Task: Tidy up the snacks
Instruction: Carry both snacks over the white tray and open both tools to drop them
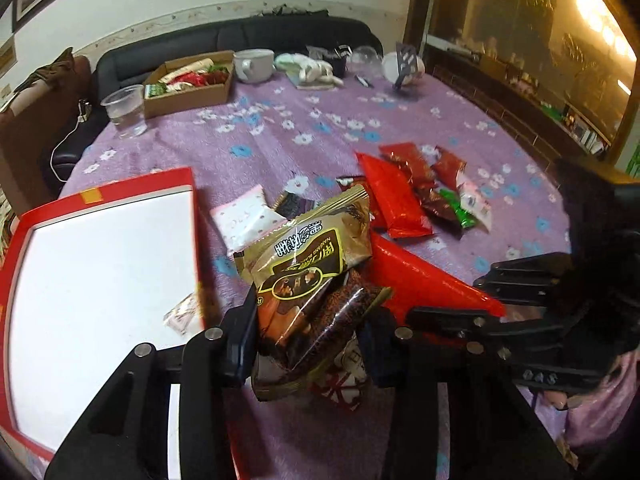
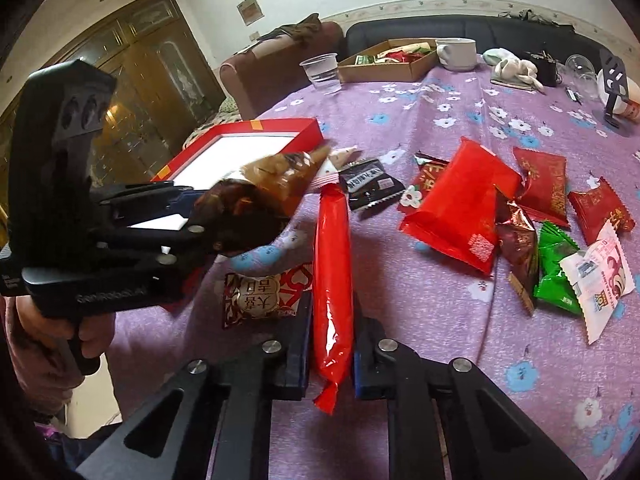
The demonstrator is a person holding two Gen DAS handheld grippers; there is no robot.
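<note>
Pinching a crinkly gold-and-brown snack packet (image 1: pixel 316 268) between my left gripper's (image 1: pixel 310 344) pads, I am holding it beside the red box (image 1: pixel 108 194). My right gripper (image 2: pixel 332 344) is squeezing a glossy, tube-shaped red packet (image 2: pixel 331 276), its jaws pressed against both sides, over the purple floral cloth (image 2: pixel 460 340).

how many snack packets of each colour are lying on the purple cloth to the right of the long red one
red packets: 3
red and white flower-print packet: 1
black packet: 1
dark brown packet: 1
green packet: 1
white packet: 1
total: 8
left out, both held: long red packet, brown packets
</note>
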